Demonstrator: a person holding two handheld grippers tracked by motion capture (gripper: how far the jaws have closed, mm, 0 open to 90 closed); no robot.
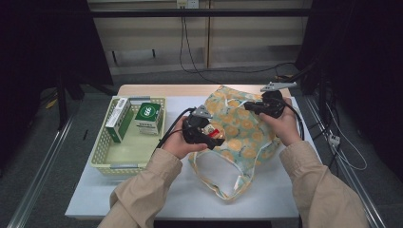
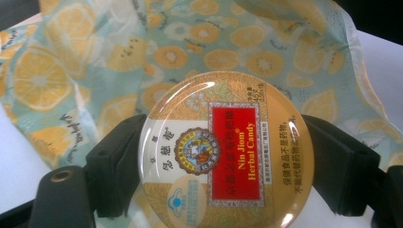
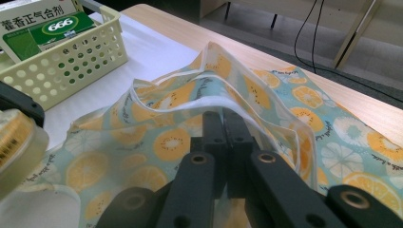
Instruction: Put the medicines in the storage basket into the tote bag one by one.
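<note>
A round gold tin of herbal candy (image 2: 224, 151) with a red label sits between the two black jaws of my left gripper (image 1: 212, 135), which is shut on it. The tin (image 1: 215, 131) hangs just over the left side of a cloth bag (image 1: 242, 128) printed with orange and lemon slices. My right gripper (image 1: 253, 106) is shut on the bag's white-trimmed rim (image 3: 209, 102), lifting it at the bag's far side. In the right gripper view the tin (image 3: 16, 147) shows at the left edge.
A cream perforated basket (image 1: 110, 159) stands on the white table cover at the left, holding a green and white box (image 1: 148, 117) and a slimmer green box (image 1: 118, 118). The bag's handle loop (image 1: 223, 183) lies toward the table's near edge.
</note>
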